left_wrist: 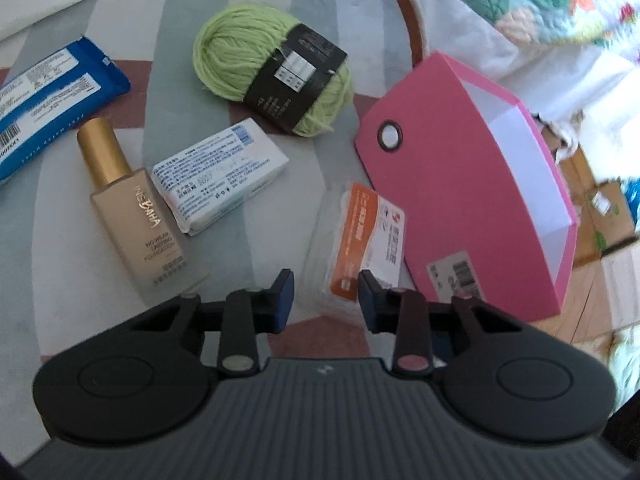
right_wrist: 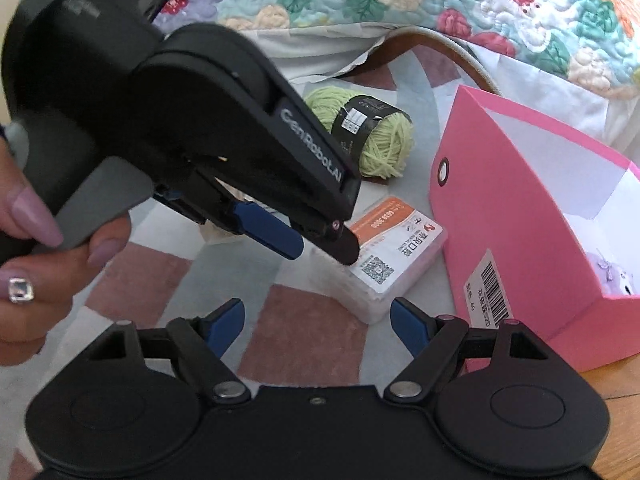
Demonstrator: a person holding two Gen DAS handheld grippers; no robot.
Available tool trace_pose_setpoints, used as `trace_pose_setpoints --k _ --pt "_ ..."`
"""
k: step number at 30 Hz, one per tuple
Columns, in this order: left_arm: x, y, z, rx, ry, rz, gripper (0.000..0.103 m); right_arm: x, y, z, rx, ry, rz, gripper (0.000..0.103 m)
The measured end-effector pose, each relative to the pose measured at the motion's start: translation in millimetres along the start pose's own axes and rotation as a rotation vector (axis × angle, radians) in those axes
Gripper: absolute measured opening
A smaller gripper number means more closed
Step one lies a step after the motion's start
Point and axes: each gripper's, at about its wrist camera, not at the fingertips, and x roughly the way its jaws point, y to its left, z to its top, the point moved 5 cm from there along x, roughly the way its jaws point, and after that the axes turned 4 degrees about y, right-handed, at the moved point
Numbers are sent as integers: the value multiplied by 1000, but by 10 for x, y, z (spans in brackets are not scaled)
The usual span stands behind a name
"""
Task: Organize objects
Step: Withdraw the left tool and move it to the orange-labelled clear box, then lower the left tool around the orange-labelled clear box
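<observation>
- The pink box (left_wrist: 460, 184) stands open at the right of the round table (left_wrist: 256, 208). The right wrist view shows one small purple thing (right_wrist: 612, 276) inside it, so I judge the sorting barely begun.
- Still out on the table: the green yarn ball (left_wrist: 272, 68) at the far side, the blue wipes pack (left_wrist: 52, 104) far left, the foundation bottle (left_wrist: 140, 208) and the white packet (left_wrist: 220, 180) beside it, and the clear case with the orange label (left_wrist: 356, 240) just left of the box.
- The left gripper (left_wrist: 325, 298) reaches for that case. Its fingers are narrowly parted around the case's near end; I see no pinch, though the right pad may touch its corner.
- The right gripper (right_wrist: 316, 328) hovers near the same case with fingers spread wide, empty, the case just beyond the right fingertip.
</observation>
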Motion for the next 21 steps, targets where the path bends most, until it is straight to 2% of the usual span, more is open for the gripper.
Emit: trace_pose_setpoints --k 4,8,13,17,19,21 --pt "30 110 40 -74 -24 -42 32 106 -1 5 4 10 -19 84" --pt "52 112 -16 -73 -8 -92 28 171 -44 38 33 14 -12 84" --pt "26 108 -96 -89 6 -93 28 160 -94 31 38 17 41 86" --pt "-126 129 -297 -104 23 -82 28 63 -97 -69 20 29 106 86" --pt "-185 211 -462 -160 28 -91 29 -24 -58 -139 19 35 167 86" --pt "-240 296 -620 -237 36 -142 27 -98 -10 -229 17 52 215 86"
